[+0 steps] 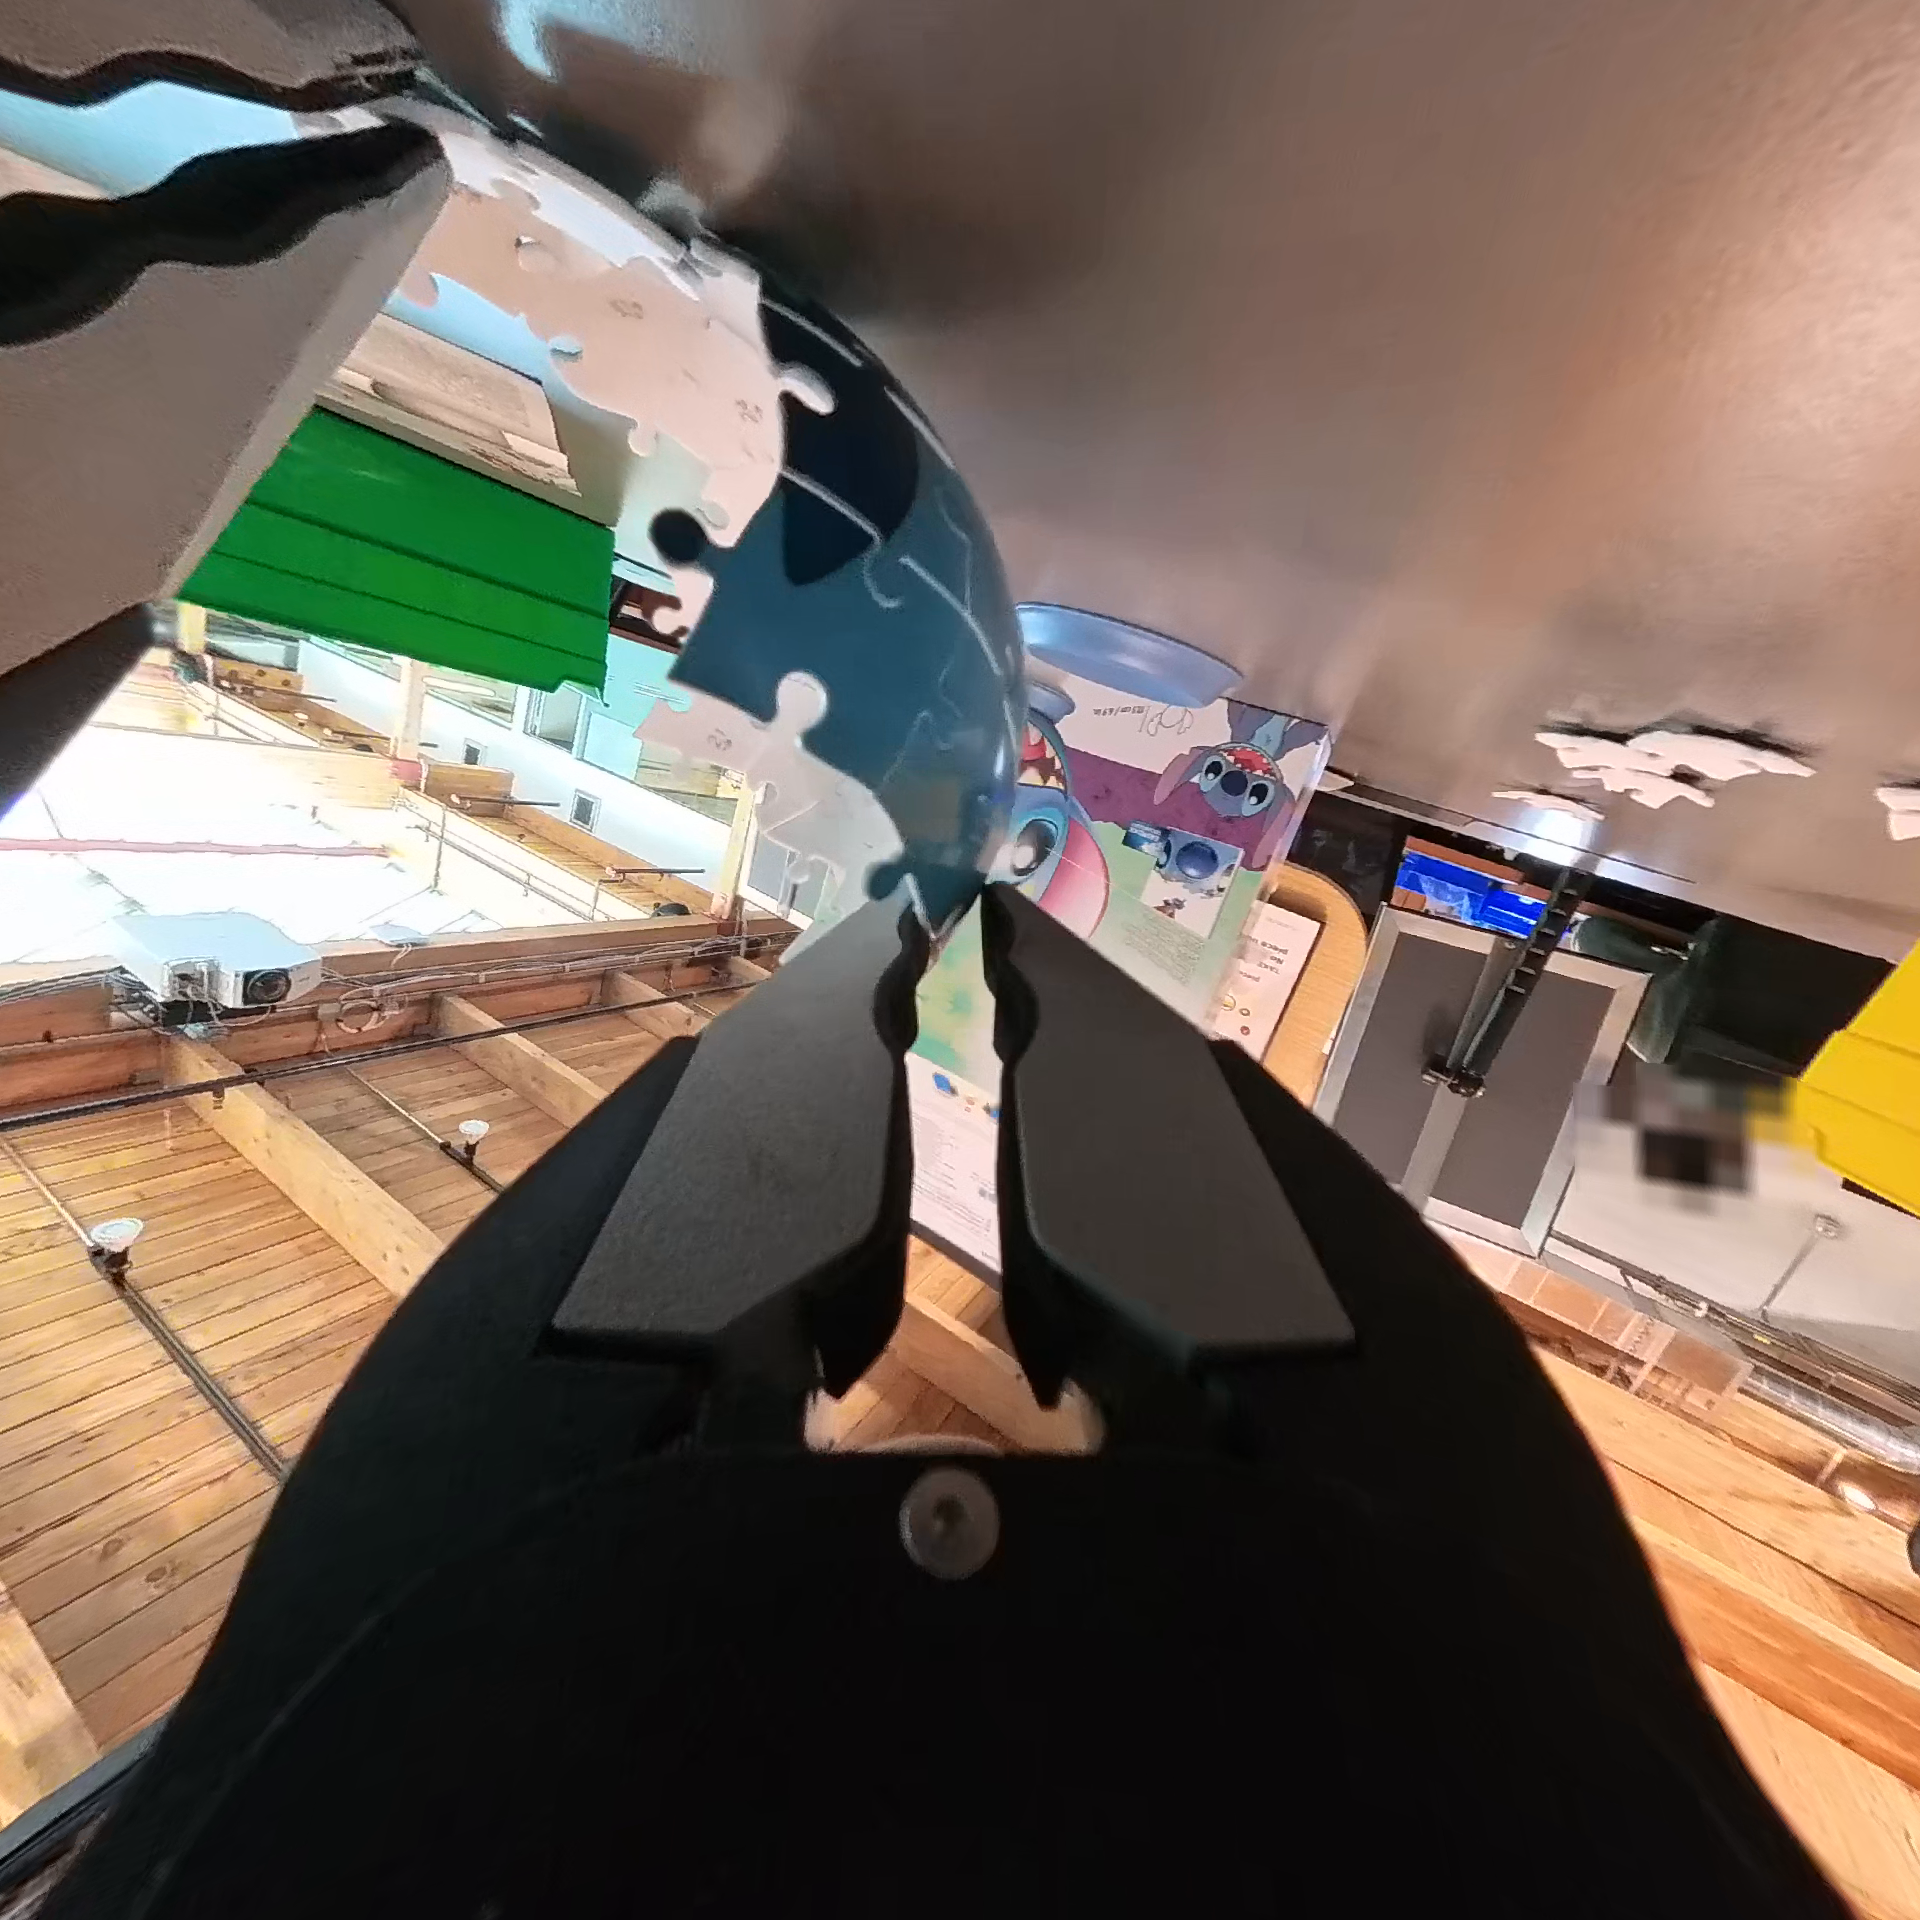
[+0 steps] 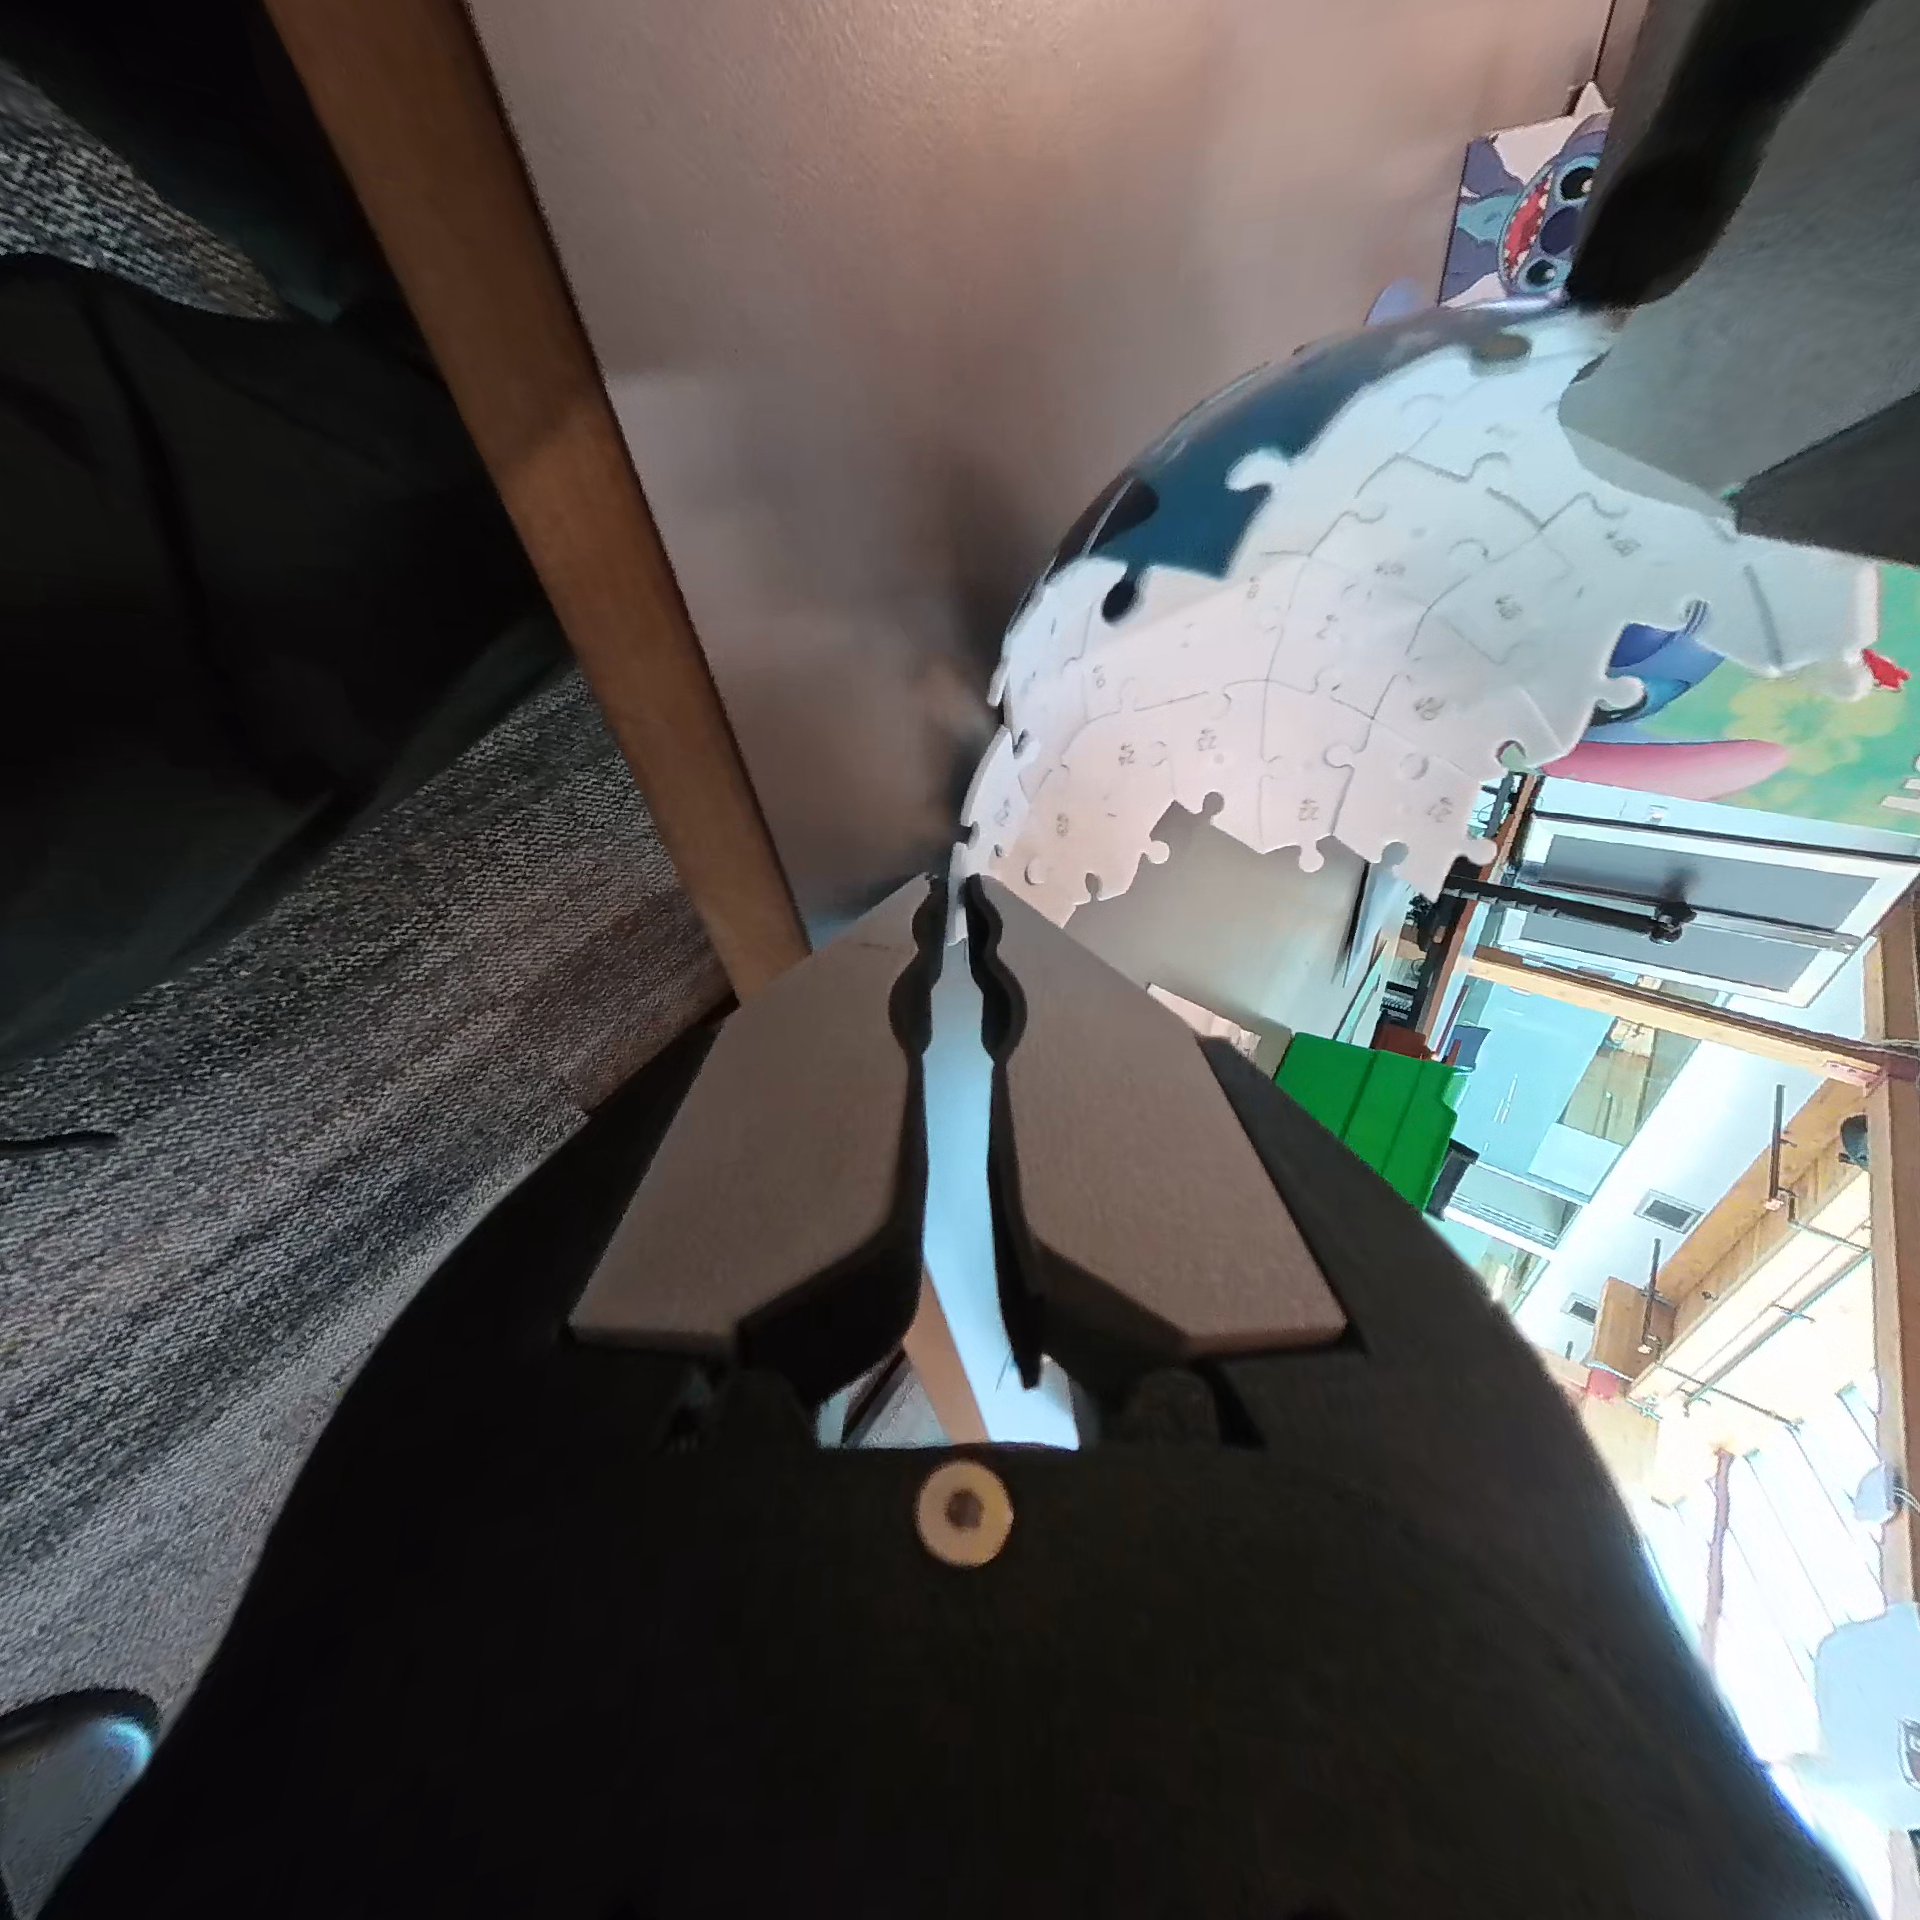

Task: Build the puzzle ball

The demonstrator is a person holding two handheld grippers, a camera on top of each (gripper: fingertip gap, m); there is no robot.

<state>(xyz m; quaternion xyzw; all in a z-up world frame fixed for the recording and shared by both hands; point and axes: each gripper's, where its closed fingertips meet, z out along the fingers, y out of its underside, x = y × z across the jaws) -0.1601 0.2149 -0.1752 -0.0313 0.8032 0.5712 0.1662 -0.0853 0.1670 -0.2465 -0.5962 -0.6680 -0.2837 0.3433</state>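
The partly built puzzle ball is a curved shell, blue and dark on its outer face and white on its inner face, with jagged open edges. It hangs in the air over the table. My left gripper is shut on the shell's blue edge. My right gripper is shut on the shell's white edge at the opposite side. The right gripper's fingers show at the top left of the left wrist view. The left gripper's fingers show at the top right of the right wrist view. Several loose white pieces lie on the table.
The left wrist view is upside down. A puzzle box with a cartoon figure, a blue plate, a green bin and a yellow bin stand on the table. The table's wooden edge and grey carpet show on the left. There is about 12 cm between the tips of the two grippers.
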